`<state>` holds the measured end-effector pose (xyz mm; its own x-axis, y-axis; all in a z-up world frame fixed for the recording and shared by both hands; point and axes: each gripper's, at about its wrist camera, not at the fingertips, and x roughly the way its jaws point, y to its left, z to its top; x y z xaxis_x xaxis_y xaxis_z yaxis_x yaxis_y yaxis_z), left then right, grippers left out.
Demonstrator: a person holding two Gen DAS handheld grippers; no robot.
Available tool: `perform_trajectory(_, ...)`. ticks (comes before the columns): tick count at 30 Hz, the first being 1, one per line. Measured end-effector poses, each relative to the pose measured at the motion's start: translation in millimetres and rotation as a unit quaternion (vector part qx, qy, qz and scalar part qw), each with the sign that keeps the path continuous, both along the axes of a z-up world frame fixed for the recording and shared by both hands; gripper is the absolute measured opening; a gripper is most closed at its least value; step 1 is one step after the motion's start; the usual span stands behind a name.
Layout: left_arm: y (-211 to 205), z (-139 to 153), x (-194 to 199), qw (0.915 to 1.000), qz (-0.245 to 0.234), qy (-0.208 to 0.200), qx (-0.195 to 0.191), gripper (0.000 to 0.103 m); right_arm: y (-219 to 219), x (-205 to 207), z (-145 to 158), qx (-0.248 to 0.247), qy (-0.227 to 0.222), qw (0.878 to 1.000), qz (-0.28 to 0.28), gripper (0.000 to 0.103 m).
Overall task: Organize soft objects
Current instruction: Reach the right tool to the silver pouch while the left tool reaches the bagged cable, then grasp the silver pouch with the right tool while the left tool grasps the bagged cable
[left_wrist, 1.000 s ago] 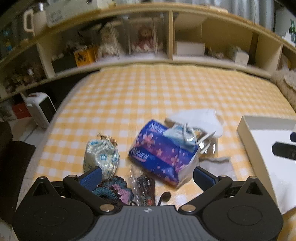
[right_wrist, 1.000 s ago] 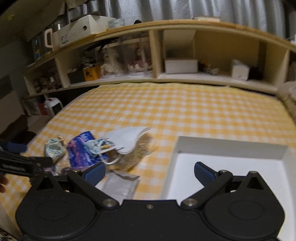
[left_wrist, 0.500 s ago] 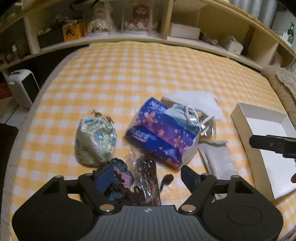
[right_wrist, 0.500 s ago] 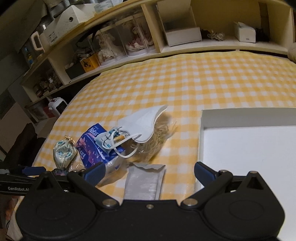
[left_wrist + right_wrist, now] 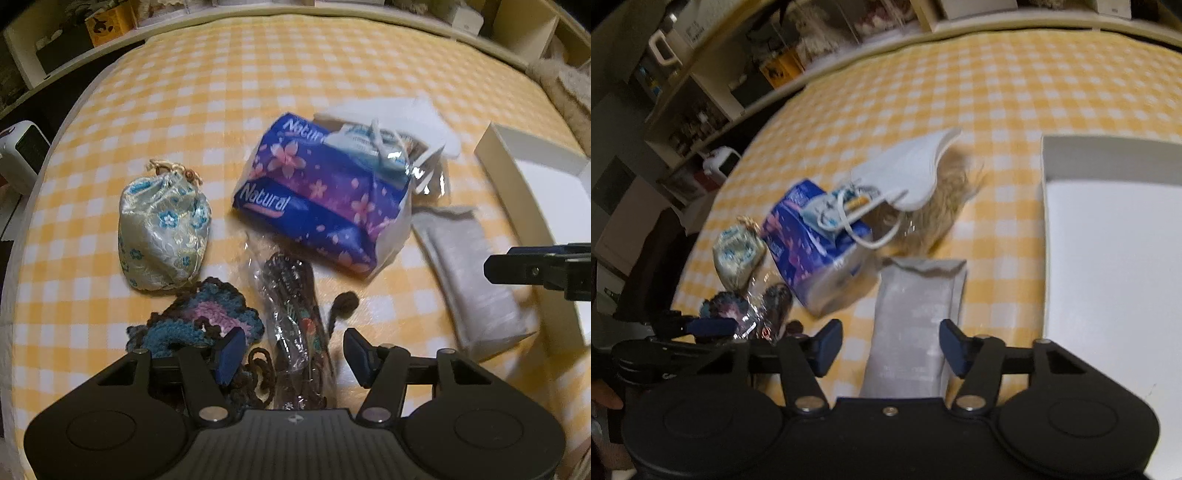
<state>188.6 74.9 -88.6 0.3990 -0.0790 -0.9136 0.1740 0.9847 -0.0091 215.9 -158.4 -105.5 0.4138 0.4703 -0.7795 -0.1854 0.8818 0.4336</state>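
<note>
Where shelves [image 5: 701,107] edge yellow-checked cloth [image 5: 258,74], left fingers [image 5: 231,354] closing round wrapped bundle [image 5: 291,295], right fingers [image 5: 827,347] round pouch [image 5: 916,314], unpinched.

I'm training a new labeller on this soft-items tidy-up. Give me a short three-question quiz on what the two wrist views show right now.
1. True or false: the grey pouch lies between the fingers of the right hand-held gripper.
2. Which item lies nearest the left hand-held gripper?
A. the blue tissue pack
B. the clear-wrapped dark bundle
C. the floral drawstring pouch
3. Fill in: the white box holds ____.

Key
1. True; the jaws are closing, with the pads not yet pressing it.
2. B; it runs between the closing jaws, pads not yet on it.
3. Nothing visible.
</note>
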Motion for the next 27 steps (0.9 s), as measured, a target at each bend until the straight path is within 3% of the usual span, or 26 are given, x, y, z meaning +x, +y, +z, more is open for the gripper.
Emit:
perform_trajectory(10, -28.2, -25.9, 5.2, 0.9989, -0.037, 0.029, 0.009, 0.05, 18.9, 7.0, -18.9, -0.068, 0.017, 0.998, -0.003, 0.055)
perform_trajectory(20, -14.0, -27.6, 15.7, 0.9987, 0.034, 0.023, -0.028, 0.038, 23.7, 1.3, -27.9, -0.05, 0.046, 0.998, -0.007, 0.073)
perform_trajectory(22, -15.8, -28.7, 15.7, 0.9989, 0.037, 0.019, -0.023, 0.035, 28.5, -1.9, -29.1, -0.065, 0.039, 0.997, 0.002, 0.072)
perform_trajectory(27, -21.3, -26.9, 13.5, 0.9991, 0.037, 0.008, -0.019, 0.032, 41.4, -12.9, -27.8, -0.124, 0.0, 0.991, 0.048, 0.052)
